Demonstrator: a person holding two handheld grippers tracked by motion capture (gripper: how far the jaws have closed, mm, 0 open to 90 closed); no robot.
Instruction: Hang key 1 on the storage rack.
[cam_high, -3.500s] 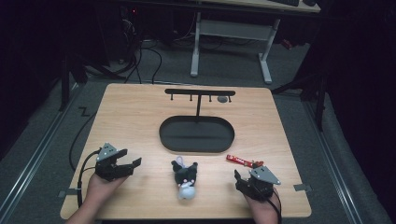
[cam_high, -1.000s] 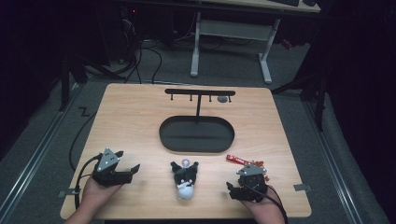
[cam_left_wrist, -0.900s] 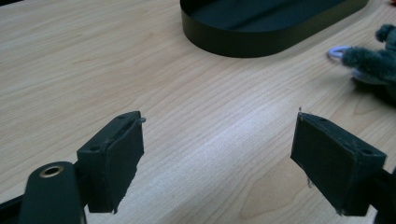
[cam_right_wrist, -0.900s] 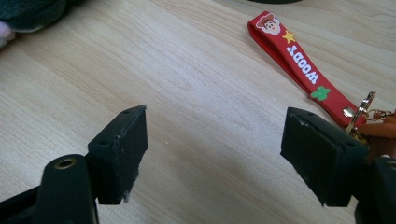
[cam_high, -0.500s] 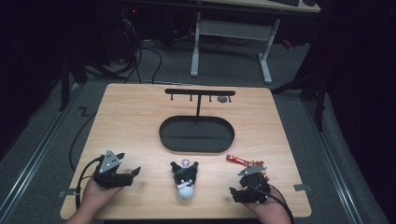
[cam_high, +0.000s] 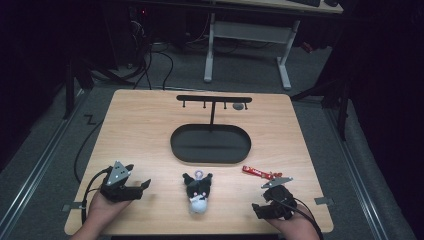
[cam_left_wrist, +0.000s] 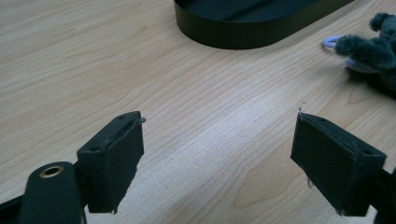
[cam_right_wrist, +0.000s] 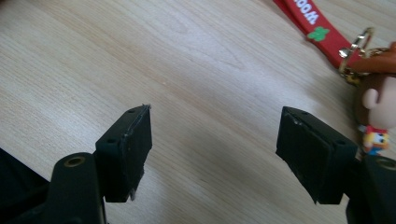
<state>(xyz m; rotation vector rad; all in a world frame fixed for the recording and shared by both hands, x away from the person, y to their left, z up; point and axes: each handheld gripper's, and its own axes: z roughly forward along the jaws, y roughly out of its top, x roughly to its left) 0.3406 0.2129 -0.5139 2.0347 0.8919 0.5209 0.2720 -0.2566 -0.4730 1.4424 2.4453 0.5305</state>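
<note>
Dim grey carpet and dark furniture surround a pale wooden bench (cam_high: 145, 130) that carries a few small things. Toward its far side stands a black oval tray (cam_high: 210, 144) with a thin post rising from its back edge to a black crossbar with small pegs (cam_high: 214, 99).

At the near left corner, the left tool (cam_high: 140, 186) is held in the person's left hand (cam_high: 102, 210) and rests low over the wood. Its jaws stand wide apart with bare bench between them, released and grasping nothing, as the left gripper view shows (cam_left_wrist: 217, 154). In that view the tray's wall (cam_left_wrist: 243, 35) lies ahead, and the dark plush ear of a small black-and-white soft toy (cam_left_wrist: 369, 49) sits off to the right, well clear of the jaws.

The toy (cam_high: 198, 192) lies near the front edge, between the two tools and touching neither, with a pale loop at its far end.

At the near right, the right tool (cam_high: 260, 209) is also spread open and empty; the right gripper view (cam_right_wrist: 215, 144) shows plain wood between the pads. A red printed strap with a gold ring and a small cartoon figure charm (cam_right_wrist: 327, 35) lies just beside the right-hand jaw of that view. From above, the strap (cam_high: 257, 172) lies between the tray and the right tool.
</note>
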